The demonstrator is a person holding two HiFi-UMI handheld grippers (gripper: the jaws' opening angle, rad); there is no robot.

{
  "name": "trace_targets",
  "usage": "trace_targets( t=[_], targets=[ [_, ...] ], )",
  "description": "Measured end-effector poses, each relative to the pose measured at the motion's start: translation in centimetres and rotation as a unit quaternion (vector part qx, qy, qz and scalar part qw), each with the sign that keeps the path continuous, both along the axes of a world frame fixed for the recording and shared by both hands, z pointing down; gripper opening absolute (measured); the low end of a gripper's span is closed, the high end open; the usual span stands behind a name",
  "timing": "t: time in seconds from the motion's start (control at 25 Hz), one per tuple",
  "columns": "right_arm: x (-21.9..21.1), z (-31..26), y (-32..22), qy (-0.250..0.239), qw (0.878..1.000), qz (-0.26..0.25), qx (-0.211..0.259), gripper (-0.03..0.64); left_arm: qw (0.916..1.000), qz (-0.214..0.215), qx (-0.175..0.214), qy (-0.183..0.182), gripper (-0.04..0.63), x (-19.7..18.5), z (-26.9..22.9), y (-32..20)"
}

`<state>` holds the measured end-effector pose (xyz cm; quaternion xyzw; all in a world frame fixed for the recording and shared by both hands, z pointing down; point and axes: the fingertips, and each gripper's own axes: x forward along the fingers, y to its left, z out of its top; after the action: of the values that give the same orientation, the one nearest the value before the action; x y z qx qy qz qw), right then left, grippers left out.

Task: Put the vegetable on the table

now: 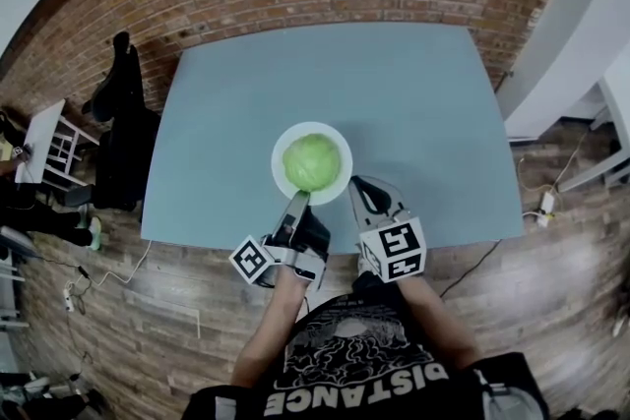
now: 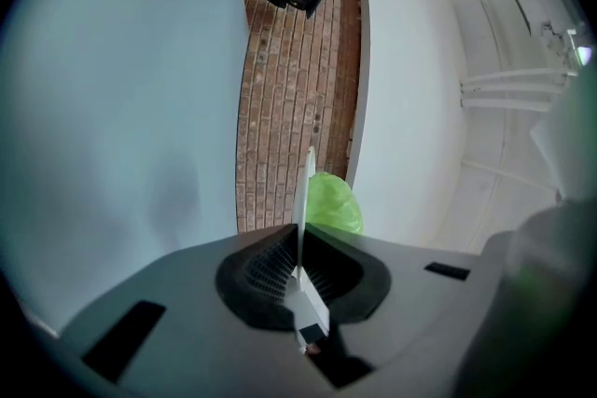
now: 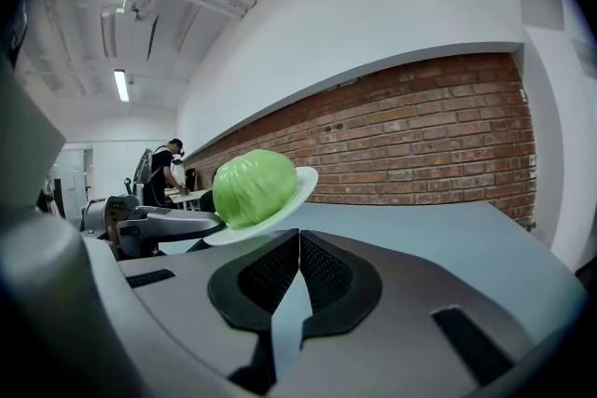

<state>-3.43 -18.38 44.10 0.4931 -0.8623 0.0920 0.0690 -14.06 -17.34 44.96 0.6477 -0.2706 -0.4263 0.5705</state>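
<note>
Cabbage point(image 1: 311, 161) on plate point(image 1: 279, 150), left claw point(image 1: 298, 202) on near rim, right claw point(image 1: 366, 194) beside

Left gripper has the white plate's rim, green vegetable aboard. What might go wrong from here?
The round green vegetable sits loose on the white plate, which looks tilted in the right gripper view; it may roll off. The left gripper pinches only the thin rim, so it might slip. The right gripper is shut, giving no support.

In the left gripper view the plate point(image 2: 304, 191) showed edge-on and hid part of the cabbage point(image 2: 336, 205); the left gripper point(image 2: 300, 245) covered its base. A pale shape point(image 2: 550, 284) at the right edge was too blurred to name. The head view's bottom edge cut off the person point(image 1: 359, 359).
</note>
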Motion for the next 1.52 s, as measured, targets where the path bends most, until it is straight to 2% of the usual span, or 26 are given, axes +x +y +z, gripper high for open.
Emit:
trace_targets(
  t=[0.44, 0.96, 1.52],
  targets=[
    [2.9, 1.1, -3.6, 0.006, 1.000, 0.010, -0.002, 0.009, 0.9995, -0.009, -0.026, -0.016, 0.012, 1.7, 3.5, -3.1],
    [3.7, 1.8, -6.8, 0.005, 1.000, -0.004, -0.002, 0.009, 0.9976, -0.002, -0.057, -0.039, 0.014, 3.4, 7.8, -5.3],
    [3.8, 4.1, -8.2, 0.004, 0.999, -0.031, -0.029, 0.009, 0.9879, -0.002, -0.127, -0.089, 0.015, 4.5, 12.6, -6.5]
  ],
)
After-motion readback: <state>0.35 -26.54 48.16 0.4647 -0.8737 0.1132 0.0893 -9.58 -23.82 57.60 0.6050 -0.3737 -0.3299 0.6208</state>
